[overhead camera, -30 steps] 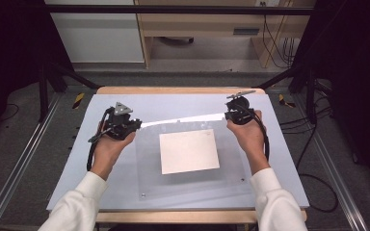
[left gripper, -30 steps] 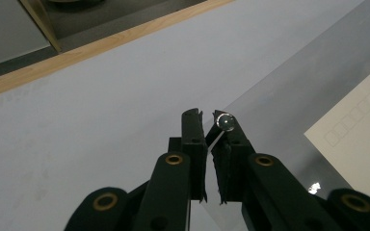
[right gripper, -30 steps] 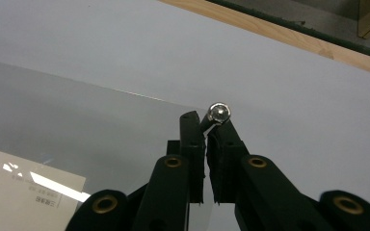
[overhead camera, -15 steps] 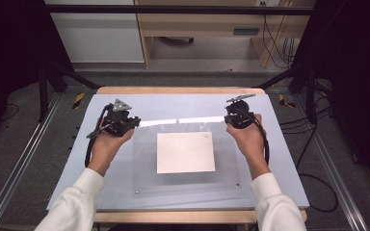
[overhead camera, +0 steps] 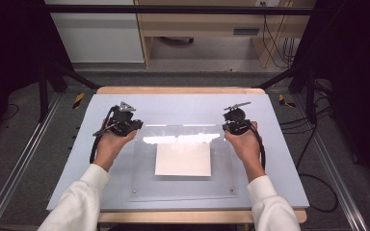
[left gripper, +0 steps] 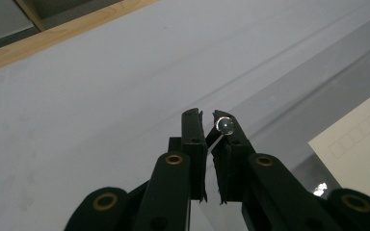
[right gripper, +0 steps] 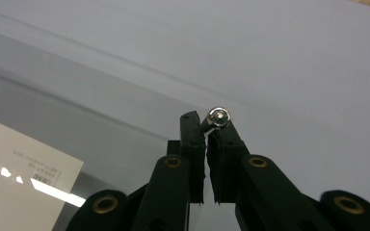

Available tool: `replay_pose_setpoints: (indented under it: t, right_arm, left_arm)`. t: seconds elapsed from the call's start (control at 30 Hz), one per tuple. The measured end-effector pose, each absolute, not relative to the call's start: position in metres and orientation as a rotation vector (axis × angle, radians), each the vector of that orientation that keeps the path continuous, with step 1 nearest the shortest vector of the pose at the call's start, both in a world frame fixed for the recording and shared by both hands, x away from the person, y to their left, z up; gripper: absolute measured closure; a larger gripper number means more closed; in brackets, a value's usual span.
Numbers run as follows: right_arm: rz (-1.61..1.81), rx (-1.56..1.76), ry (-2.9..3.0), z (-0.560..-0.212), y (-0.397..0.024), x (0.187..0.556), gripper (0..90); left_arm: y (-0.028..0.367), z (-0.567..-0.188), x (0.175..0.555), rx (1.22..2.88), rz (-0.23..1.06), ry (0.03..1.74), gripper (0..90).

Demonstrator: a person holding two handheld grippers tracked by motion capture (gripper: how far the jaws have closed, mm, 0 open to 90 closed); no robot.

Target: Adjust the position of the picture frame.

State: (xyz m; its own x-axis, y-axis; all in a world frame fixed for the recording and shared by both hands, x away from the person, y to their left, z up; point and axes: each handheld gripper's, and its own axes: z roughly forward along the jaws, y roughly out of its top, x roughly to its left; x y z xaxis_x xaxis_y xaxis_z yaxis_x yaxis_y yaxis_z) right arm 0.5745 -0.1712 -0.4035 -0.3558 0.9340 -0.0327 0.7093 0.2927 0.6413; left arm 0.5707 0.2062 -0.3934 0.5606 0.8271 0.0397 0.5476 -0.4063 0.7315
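Note:
A clear acrylic plate (overhead camera: 183, 185) with small screws at its corners lies over a white sheet of paper (overhead camera: 183, 160) on the pale blue mat (overhead camera: 183, 103). My left gripper (overhead camera: 136, 126) is shut on the plate's far left corner, my right gripper (overhead camera: 226, 126) on its far right corner. In the left gripper view the jaws (left gripper: 207, 118) pinch the thin plate edge beside a screw head (left gripper: 225, 125). The right gripper view shows the same grip (right gripper: 206, 120) next to a screw (right gripper: 219, 117). The plate's near edge rests on the mat, and its far edge sits low.
The mat covers a wooden table (overhead camera: 183, 90). Metal rails run along the floor on both sides, and dark frame legs and cables stand beyond the table's far corners. Furniture stands farther back.
Both hands have come down and toward me with the plate's far edge. The plate now lies flatter over the paper, and the bright reflection has slid nearer along it.

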Motion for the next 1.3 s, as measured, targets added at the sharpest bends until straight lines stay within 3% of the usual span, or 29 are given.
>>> replay_pose_setpoints:
  t: [1.3]
  right_arm:
    - [0.753,1.514,2.210,-0.452,-0.165,0.574,85.6]
  left_arm:
    - [0.212,-0.447,0.580,2.143,0.445,1.195,84.4]
